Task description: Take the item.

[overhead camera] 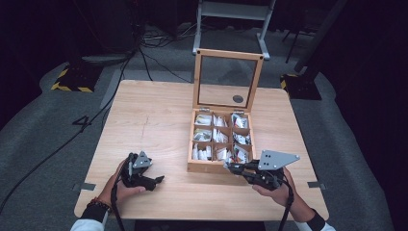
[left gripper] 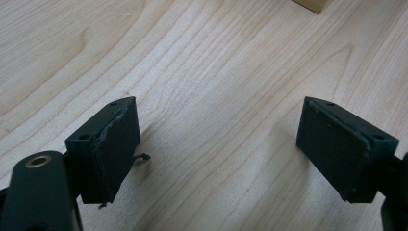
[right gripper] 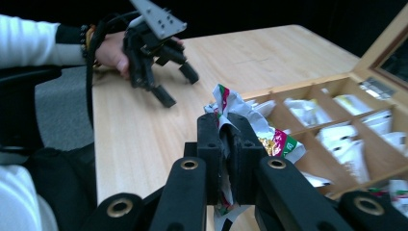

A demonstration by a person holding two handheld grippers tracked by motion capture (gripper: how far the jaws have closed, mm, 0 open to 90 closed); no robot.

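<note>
Keep your right gripper [right gripper: 226,144] fingers clenched on the packet [right gripper: 250,125], lift it clear of the box [overhead camera: 211,166] rim beneath them; left gripper [left gripper: 219,149] fingers released over bare tabletop [left gripper: 202,72].

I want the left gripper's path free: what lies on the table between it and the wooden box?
Nothing: in the high view, bare table separates the left gripper from the wooden box.

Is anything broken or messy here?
A little. The left gripper has a pad with a frayed, peeling edge. The right gripper pinches a crumpled packet above the wooden box. Nothing has spilled.
</note>
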